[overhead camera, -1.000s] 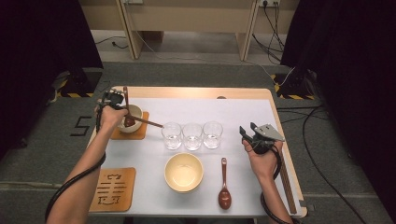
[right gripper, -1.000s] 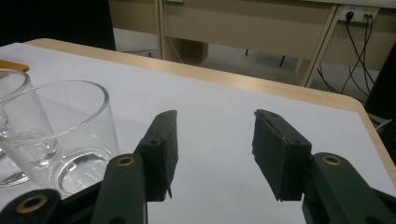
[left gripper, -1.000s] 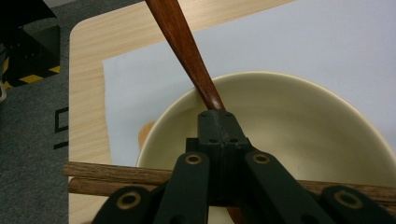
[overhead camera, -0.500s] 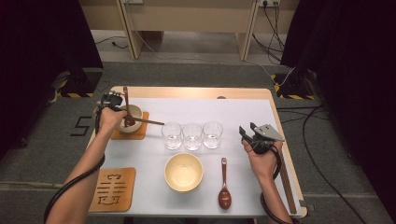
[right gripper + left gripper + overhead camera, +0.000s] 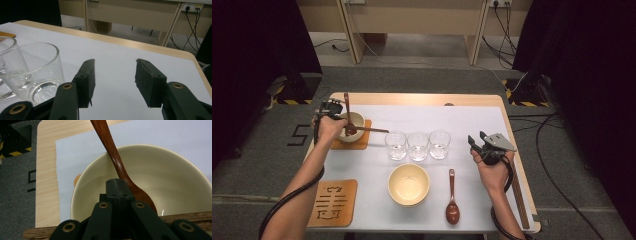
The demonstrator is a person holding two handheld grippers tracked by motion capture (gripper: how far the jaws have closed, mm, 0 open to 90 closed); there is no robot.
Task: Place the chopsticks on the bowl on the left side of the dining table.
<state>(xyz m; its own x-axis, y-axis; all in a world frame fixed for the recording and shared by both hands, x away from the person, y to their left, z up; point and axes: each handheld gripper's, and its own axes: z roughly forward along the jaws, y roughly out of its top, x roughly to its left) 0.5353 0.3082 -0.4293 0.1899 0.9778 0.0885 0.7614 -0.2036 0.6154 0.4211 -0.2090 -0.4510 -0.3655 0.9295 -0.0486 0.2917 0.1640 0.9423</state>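
A small cream bowl (image 5: 353,121) stands on an orange coaster (image 5: 360,142) at the table's far left. A brown wooden spoon (image 5: 347,111) leans in it, handle over the far rim (image 5: 110,142). A thin wooden stick (image 5: 373,130) lies across the near rim (image 5: 190,217). My left gripper (image 5: 331,107) hangs over this bowl (image 5: 172,177), jaws shut (image 5: 116,187), and the spoon's neck passes just right of the tips. My right gripper (image 5: 478,141) hovers at the right of the table, open (image 5: 113,82), nothing between its pads.
Three clear glasses (image 5: 418,146) stand in a row mid-table; the nearest one (image 5: 32,72) is left of my right jaws. A larger yellow bowl (image 5: 409,184), a second brown spoon (image 5: 452,197) and a cut-out coaster (image 5: 333,202) lie near the front. A wooden strip (image 5: 518,190) lines the right edge.
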